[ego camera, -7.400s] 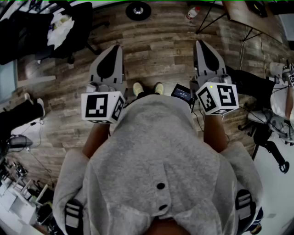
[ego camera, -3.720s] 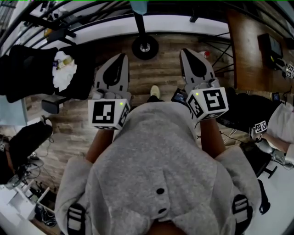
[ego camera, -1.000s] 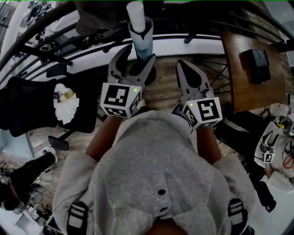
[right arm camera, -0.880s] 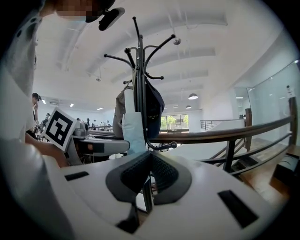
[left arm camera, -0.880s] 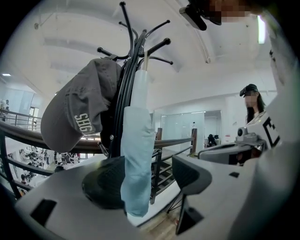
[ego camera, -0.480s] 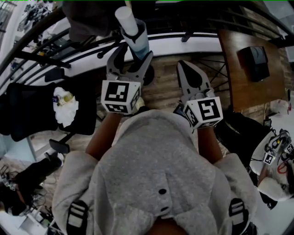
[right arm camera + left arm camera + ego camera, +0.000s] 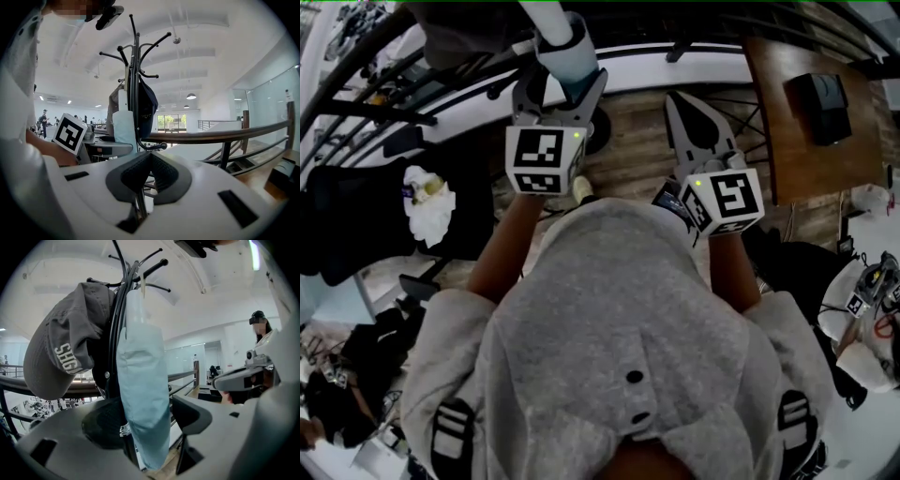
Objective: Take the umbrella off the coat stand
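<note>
A wooden floor (image 7: 637, 141) runs up to a railing (image 7: 220, 137), seen from above over the grey hoodie (image 7: 628, 319) of a person who holds a gripper in each hand. A black coat stand (image 7: 134, 79) rises just in front of the railing, its thin hooks fanning out at the top. A grey cap (image 7: 61, 348) with pale lettering hangs on the stand's left side, as the left gripper view shows it. The umbrella (image 7: 140, 394), folded into a pale blue sleeve, hangs from an upper hook by its top and lies down along the pole, just beside the cap. The left gripper (image 7: 562, 86) is raised to the stand with its claw wide, one jaw on each side of the umbrella's lower half. A gap shows between the sleeve and the right-hand pad, so the claw straddles the umbrella without clamping it. The right gripper (image 7: 682, 101) is held lower and to the right, well apart from the stand, its claw closed to a point with nothing in it. The task looks barely begun: the reach is made, but the grip, the lift off the hook and the carry away are not yet done.
</note>
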Demonstrator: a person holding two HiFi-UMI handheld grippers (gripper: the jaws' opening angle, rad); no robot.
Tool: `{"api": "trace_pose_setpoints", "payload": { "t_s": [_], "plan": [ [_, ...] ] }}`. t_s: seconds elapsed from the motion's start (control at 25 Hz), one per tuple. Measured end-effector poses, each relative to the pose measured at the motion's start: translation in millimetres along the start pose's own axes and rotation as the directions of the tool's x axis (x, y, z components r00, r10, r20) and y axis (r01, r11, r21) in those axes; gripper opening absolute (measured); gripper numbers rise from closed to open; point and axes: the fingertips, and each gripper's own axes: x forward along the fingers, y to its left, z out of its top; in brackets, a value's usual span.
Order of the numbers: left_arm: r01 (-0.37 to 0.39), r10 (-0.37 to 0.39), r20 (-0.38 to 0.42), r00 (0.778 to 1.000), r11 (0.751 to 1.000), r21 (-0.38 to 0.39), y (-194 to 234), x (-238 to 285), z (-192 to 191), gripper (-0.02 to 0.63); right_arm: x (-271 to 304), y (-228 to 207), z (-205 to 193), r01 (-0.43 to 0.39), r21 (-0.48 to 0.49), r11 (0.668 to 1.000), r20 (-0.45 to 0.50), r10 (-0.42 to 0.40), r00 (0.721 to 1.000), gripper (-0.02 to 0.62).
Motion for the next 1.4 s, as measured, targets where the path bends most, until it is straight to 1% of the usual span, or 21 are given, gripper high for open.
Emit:
{"api": "trace_pose_setpoints", "payload": {
  "t_s": [0.24,0.4,0.48,0.6,0.68,0.76,0.84,0.88,0.96,1.12,1.24,1.28,1.32,1.36,1.4],
  "plan": [
    [0.024,-0.024,-0.009,1.0,1.0,-0.016,0.4,7.2,-2.9,0.307,0.5,-2.7,0.5,0.023,0.009,1.0,-0.006,-0.022,1.0,0.012],
    [0.044,-0.044,0.005,0.999,0.999,-0.004,-1.4,13.8,0.3,0.307,3.7,-2.6,1.1,0.022,-0.001,1.0,-0.004,-0.022,1.0,0.012],
    [0.055,-0.055,0.012,0.998,0.998,-0.011,-1.5,15.2,1.8,0.307,5.1,-1.1,0.3,0.024,0.002,1.0,-0.008,-0.024,1.0,0.012],
    [0.058,-0.057,0.036,0.998,0.998,-0.027,0.3,15.6,3.9,0.308,7.1,-1.2,-1.2,0.021,0.007,1.0,-0.009,-0.021,1.0,0.012],
    [0.053,-0.053,0.038,0.998,0.999,-0.013,-0.3,16.5,3.8,0.313,6.4,-1.8,-1.5,0.02,0.01,1.0,-0.005,-0.02,1.0,0.012],
    [0.058,-0.058,0.049,0.997,0.998,0.0,-2.5,17.1,4.5,0.34,5.8,-2.5,-1.9,0.02,0.013,1.0,0.0,-0.02,1.0,0.012],
    [0.083,-0.081,0.075,0.994,0.996,-0.013,-4.2,18.0,5.4,0.411,6.6,-3.4,-3.3,0.022,0.016,1.0,-0.001,-0.022,1.0,0.012],
    [0.094,-0.091,0.085,0.992,0.995,-0.023,-4.1,18.5,5.5,0.429,7.4,-3.8,-4.0,0.023,0.018,1.0,-0.003,-0.023,1.0,0.012],
    [0.097,-0.094,0.092,0.991,0.995,-0.028,-2.2,18.9,5.9,0.428,9.3,-3.3,-5.6,0.023,0.019,1.0,-0.005,-0.022,1.0,0.012],
    [0.076,-0.074,0.091,0.993,0.997,-0.012,0.1,17.7,8.5,0.426,9.1,3.6,-6.8,0.022,0.015,1.0,-0.002,-0.022,1.0,0.012],
    [0.092,-0.09,0.089,0.992,0.996,-0.017,-2.5,18.1,8.2,0.424,5.8,5.7,-5.9,0.027,0.016,1.0,0.001,-0.027,1.0,0.012],
    [0.105,-0.103,0.088,0.991,0.994,-0.023,-3.6,18.4,6.6,0.405,4.8,5.7,-6.2,0.026,0.018,0.999,0.003,-0.027,1.0,0.012],
    [0.12,-0.117,0.087,0.989,0.992,-0.03,-4.8,18.7,5.3,0.358,4.3,5.6,-6.6,0.026,0.019,0.999,0.004,-0.026,1.0,0.012],
    [0.136,-0.132,0.087,0.987,0.99,-0.038,-6.3,19.3,4.8,0.336,4.2,5.4,-7.0,0.027,0.019,0.999,0.004,-0.027,1.0,0.012],
    [0.149,-0.145,0.09,0.985,0.988,-0.045,-7.9,20.0,5.2,0.33,4.5,5.4,-7.2,0.028,0.018,0.999,0.003,-0.029,1.0,0.012]
  ]
}}
